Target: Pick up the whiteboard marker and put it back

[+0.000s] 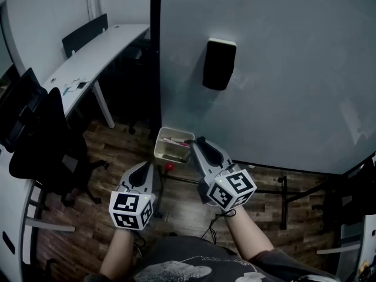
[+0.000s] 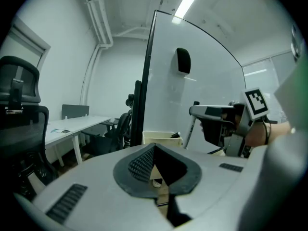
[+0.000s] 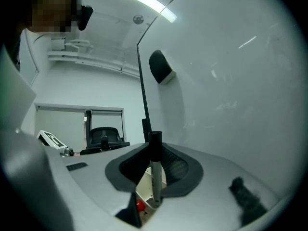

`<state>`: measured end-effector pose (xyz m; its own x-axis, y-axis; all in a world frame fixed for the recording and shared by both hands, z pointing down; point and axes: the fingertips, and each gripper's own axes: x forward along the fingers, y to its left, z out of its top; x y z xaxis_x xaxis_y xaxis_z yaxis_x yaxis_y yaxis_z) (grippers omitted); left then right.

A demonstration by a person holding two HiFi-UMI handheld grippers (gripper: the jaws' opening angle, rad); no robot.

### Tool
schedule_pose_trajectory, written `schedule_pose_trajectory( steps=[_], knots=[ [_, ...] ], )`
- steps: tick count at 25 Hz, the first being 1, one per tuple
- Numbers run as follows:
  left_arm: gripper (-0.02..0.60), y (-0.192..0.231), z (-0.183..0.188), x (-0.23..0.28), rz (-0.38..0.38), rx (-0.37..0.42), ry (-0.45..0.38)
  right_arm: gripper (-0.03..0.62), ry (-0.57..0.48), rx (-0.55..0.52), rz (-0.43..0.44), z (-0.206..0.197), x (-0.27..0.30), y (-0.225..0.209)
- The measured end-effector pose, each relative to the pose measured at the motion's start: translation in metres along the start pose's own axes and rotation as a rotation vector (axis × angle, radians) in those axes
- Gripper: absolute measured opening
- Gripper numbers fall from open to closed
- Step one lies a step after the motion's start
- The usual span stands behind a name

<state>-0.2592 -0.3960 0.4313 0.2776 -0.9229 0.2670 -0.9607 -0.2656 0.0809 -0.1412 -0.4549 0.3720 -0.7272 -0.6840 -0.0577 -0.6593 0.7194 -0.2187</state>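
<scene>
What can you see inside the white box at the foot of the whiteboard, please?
The white box holds at least one marker lying flat; the right gripper covers its right end, so the rest is hidden.

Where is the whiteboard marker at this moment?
In the right gripper view, the whiteboard marker stands upright, clamped in the right hand-held gripper, near the cream tray at the lower edge of the whiteboard.

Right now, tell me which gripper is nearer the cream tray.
Right. The right gripper, holding the marker, is right beside the tray; the left gripper sits back, short of it.
</scene>
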Motion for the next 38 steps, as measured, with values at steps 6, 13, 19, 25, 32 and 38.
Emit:
schedule_pose_trajectory(
  steps=[6,13,19,25,32,38],
  knots=[
    [0.012,0.012,-0.004,0.008,0.0,-0.007,0.013,0.081,0.028,0.02,0.007,-0.027,0.016,-0.004],
    [0.012,0.015,-0.008,0.009,-0.002,-0.007,0.027,0.081,0.05,0.028,0.007,-0.048,0.024,-0.01],
    [0.012,0.01,-0.007,0.006,-0.015,-0.007,0.019,0.081,0.067,0.025,0.005,-0.058,0.018,-0.009],
    [0.012,0.001,-0.01,0.001,-0.013,-0.009,0.021,0.081,0.079,-0.001,0.004,-0.061,0.01,-0.007],
    [0.012,-0.007,-0.011,-0.01,-0.003,-0.024,0.009,0.084,0.096,-0.048,0.006,-0.061,-0.001,0.001],
    [0.012,-0.018,-0.008,-0.021,0.001,-0.022,-0.006,0.101,0.103,-0.03,0.012,-0.058,-0.014,0.007]
  ],
)
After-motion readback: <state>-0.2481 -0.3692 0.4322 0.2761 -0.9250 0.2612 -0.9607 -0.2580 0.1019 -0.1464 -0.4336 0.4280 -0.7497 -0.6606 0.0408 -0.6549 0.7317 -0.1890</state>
